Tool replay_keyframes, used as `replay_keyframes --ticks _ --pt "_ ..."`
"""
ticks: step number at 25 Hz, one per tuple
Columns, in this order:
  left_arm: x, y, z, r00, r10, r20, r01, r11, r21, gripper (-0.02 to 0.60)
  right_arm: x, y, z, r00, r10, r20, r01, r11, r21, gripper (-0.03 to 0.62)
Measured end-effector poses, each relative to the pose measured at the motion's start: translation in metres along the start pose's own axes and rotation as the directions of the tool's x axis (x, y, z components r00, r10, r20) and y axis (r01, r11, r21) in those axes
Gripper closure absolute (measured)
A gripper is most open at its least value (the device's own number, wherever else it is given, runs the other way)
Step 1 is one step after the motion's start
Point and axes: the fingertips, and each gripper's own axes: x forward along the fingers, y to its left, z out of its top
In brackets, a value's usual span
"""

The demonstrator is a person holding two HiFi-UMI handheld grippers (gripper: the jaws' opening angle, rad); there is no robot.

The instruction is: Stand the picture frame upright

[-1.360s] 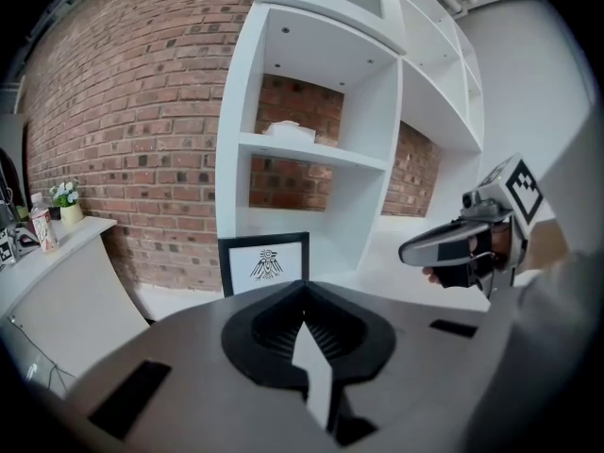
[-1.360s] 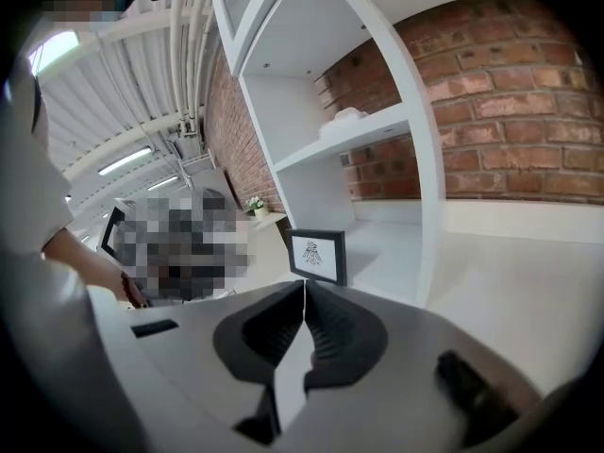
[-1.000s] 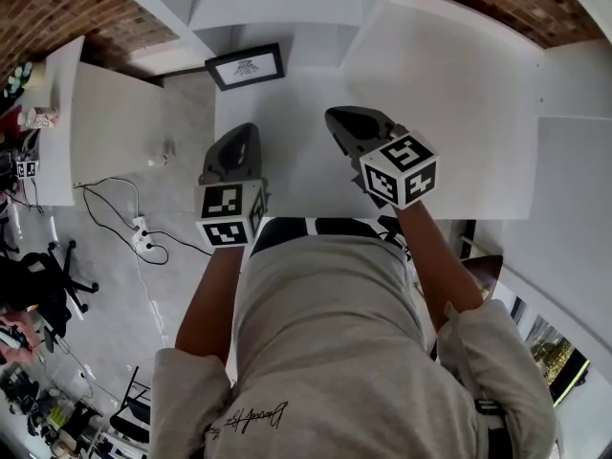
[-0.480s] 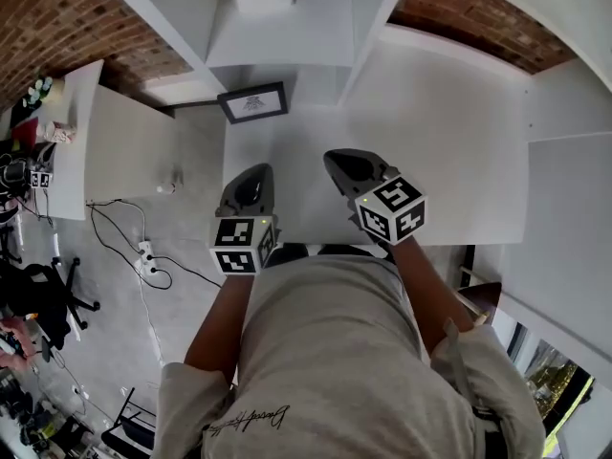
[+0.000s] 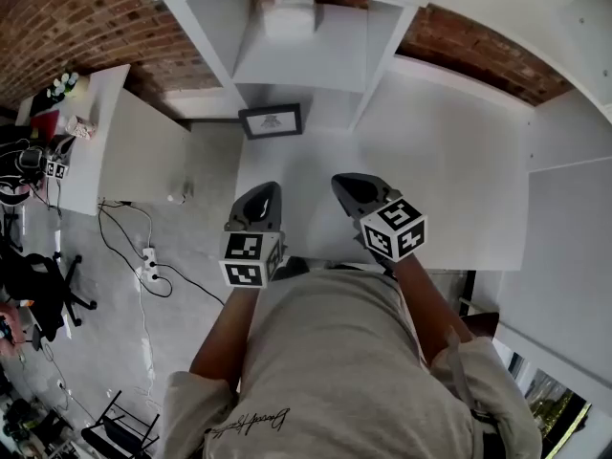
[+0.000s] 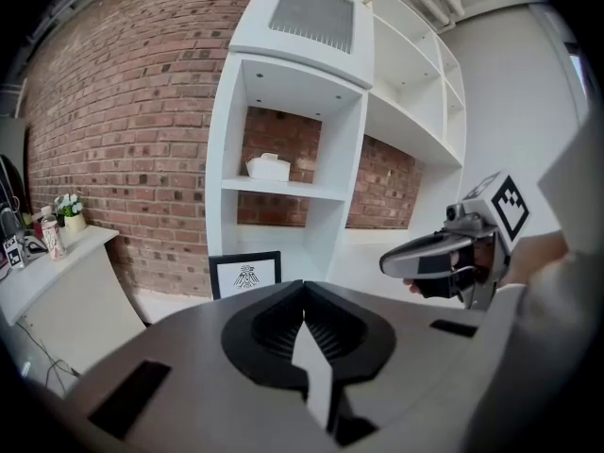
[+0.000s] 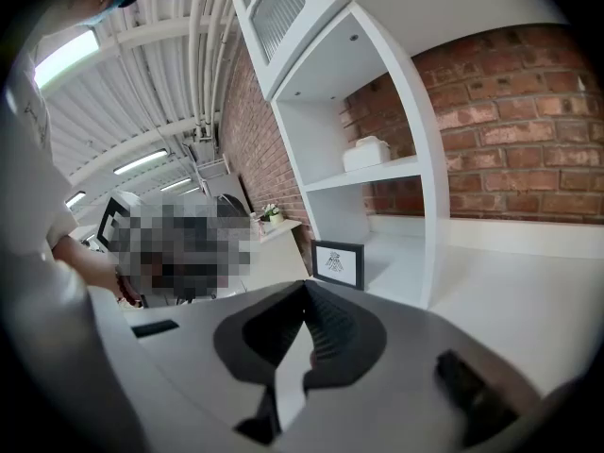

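The black picture frame (image 5: 271, 120) stands upright on the white surface, leaning against the foot of the white shelf unit (image 5: 212, 48). It shows a small dark drawing on white in the left gripper view (image 6: 245, 275) and the right gripper view (image 7: 338, 263). My left gripper (image 5: 269, 187) is shut and holds nothing; it hangs well short of the frame. My right gripper (image 5: 337, 181) sits beside it, also shut and holding nothing. In the left gripper view the right gripper (image 6: 389, 264) floats at the right, apart from the frame.
A white box (image 5: 287, 15) rests on the shelf above the frame. A brick wall (image 6: 123, 121) backs the shelves. A white side table (image 5: 96, 142) at the left carries a small plant (image 6: 68, 214). Cables and a power strip (image 5: 147, 256) lie on the floor.
The head view has tilted to show more of the shelf unit. Both grippers, still shut, have lifted slightly. The frame stays standing in the same place.
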Motion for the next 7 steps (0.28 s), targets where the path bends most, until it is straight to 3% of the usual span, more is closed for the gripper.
replay_keyframes --ticks 7 --pt "-0.0080 -0.0092 -0.0063 1.000 0.006 -0.001 -0.006 1.000 -0.011 0.565 -0.0042 0.0110 -0.0038 1.000 0.022 0.002 -0.022 1.000 -0.015 0.566"
